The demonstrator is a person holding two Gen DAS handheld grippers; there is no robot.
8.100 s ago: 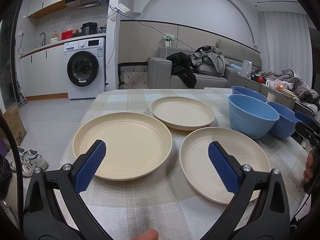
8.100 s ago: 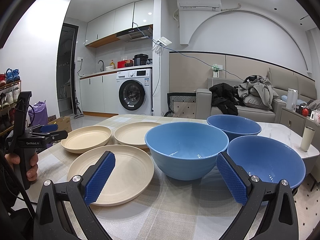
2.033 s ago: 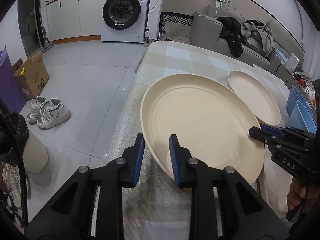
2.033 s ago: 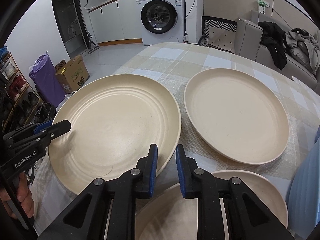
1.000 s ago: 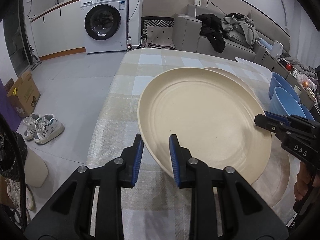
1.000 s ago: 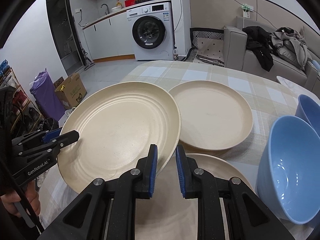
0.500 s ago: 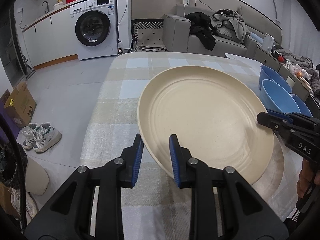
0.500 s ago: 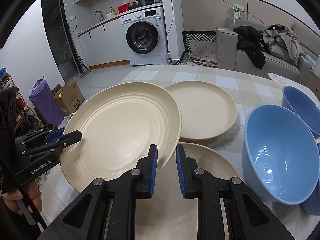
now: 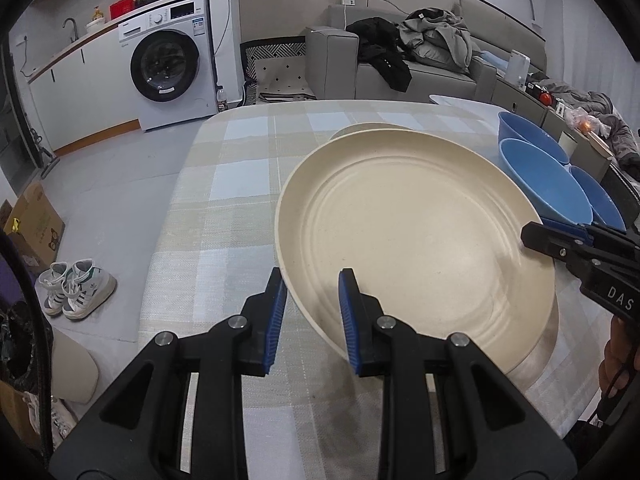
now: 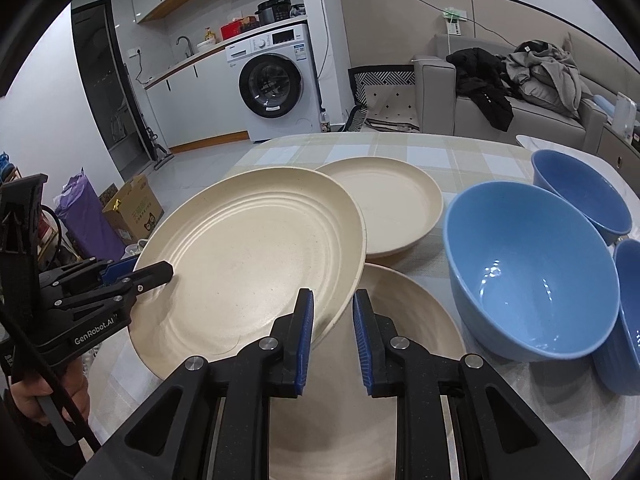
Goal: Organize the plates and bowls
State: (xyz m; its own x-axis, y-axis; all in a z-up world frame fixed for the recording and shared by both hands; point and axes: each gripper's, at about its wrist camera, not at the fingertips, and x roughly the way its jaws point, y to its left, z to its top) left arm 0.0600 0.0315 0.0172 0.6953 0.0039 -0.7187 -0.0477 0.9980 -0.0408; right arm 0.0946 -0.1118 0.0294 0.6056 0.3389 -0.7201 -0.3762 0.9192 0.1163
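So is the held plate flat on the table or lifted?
Lifted and tilted. Both grippers, left and right, clamp the plate's rim; it hangs above another plate on the table.

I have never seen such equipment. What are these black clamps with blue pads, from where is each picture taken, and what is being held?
There is no robot here. A person holds a hand tool in each hand, each ending in a two-finger claw with a camera behind it, so each picture looks along one claw.

The left claw and the right claw both pinch opposite rims of one cream plate, lifted and tilted above the checked tablecloth. It hangs partly over a second plate. A third plate lies farther back. Three blue bowls, the nearest, stand on the right.
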